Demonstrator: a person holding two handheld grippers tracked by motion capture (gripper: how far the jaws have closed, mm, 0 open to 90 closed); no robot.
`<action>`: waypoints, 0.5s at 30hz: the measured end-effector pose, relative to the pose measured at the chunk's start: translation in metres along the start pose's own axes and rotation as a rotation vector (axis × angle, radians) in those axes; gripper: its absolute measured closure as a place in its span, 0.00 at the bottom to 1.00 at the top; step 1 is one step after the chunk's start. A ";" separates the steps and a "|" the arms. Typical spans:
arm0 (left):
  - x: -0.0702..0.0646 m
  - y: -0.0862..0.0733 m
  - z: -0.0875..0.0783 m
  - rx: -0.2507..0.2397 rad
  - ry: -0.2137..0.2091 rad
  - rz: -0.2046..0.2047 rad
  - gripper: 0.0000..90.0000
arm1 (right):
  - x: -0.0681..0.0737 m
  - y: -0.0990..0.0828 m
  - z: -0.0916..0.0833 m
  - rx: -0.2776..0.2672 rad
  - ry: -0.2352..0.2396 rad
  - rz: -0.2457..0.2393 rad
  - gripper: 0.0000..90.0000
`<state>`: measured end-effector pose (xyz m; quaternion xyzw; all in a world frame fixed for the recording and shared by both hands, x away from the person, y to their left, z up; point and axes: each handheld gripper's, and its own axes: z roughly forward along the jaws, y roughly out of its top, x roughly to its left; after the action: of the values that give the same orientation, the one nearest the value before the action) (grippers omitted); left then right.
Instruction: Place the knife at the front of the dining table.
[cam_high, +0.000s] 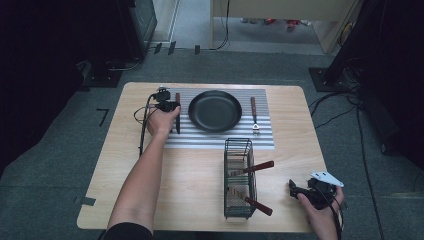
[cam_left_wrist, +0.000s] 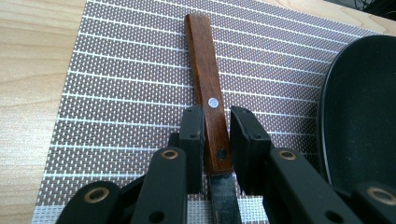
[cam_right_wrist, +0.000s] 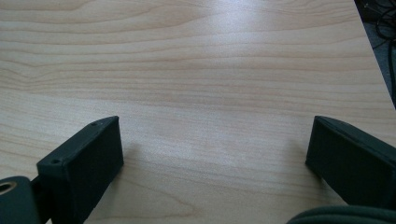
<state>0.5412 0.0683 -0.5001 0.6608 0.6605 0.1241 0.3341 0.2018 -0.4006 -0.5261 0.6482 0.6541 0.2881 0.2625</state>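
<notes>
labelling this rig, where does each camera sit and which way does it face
High view: above the person's side, facing forward and down on the table; both forearms and grippers show.
Left gripper view: rides the left gripper, looking along its jaws at the knife on the striped placemat.
Right gripper view: rides the right gripper, facing bare table.
Shared: knife, placemat and black pan appear in the high and left gripper views.

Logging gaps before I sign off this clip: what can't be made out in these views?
- Wood-handled knife, left gripper view: blade cut off by the bottom edge, between the left gripper's jaws; whether they touch the handle is unclear.
- Black wire basket, high view: its utensils' working ends hidden by the mesh.
- Wood-handled fork, high view: tines too small.
</notes>
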 end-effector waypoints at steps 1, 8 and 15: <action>0.000 0.000 0.000 0.000 -0.001 0.000 0.85 | 0.000 0.000 0.000 0.000 0.000 0.000 0.04; -0.001 0.001 -0.003 -0.013 -0.036 0.007 0.69 | 0.000 0.000 0.000 0.000 0.000 0.000 0.04; -0.004 0.006 -0.020 -0.122 -0.072 0.063 0.52 | 0.000 0.000 0.000 0.000 0.000 0.000 0.04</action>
<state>0.5330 0.0709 -0.4804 0.6637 0.6183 0.1506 0.3931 0.2018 -0.4006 -0.5261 0.6482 0.6542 0.2881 0.2626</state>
